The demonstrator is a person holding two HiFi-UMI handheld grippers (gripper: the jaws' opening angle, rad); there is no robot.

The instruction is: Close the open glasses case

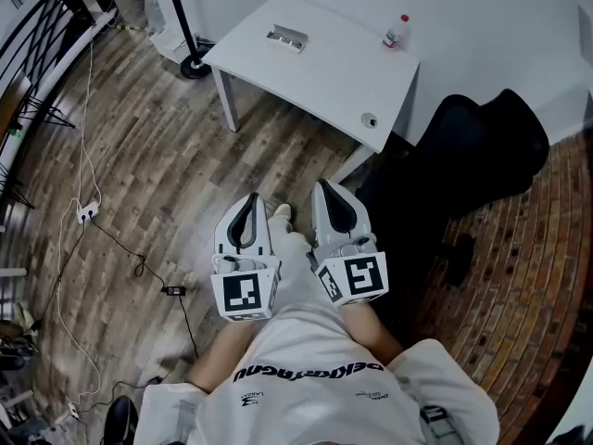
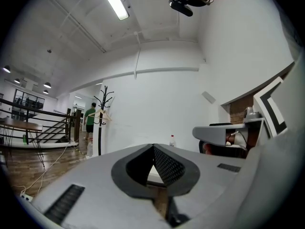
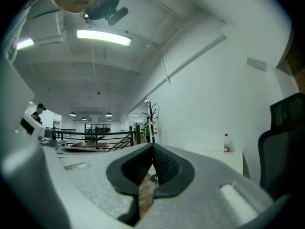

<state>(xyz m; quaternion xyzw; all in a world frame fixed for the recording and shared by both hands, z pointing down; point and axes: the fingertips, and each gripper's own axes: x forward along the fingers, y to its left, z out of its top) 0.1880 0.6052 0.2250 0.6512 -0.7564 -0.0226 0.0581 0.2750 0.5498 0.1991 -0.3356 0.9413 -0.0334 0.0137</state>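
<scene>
Grey and oblong, the glasses case [image 1: 286,37] lies on the far left part of a white table [image 1: 324,77], close to the table's far edge. It looks like a low, shallow box with a paler inside; it is too small in the head view to tell how its lid stands. A small clear bottle [image 1: 396,31] with a red cap stands at the table's far right corner, well apart from the case.

Both grippers are held side by side close to the person's body, over the wooden floor [image 1: 157,174] on the near side of the table, well apart from the case. The left gripper [image 1: 248,198] has its jaws pressed together at the tips with nothing between them, and the right gripper [image 1: 326,185] likewise has its jaws closed on nothing. A black office chair [image 1: 482,146] stands to the right of the table
</scene>
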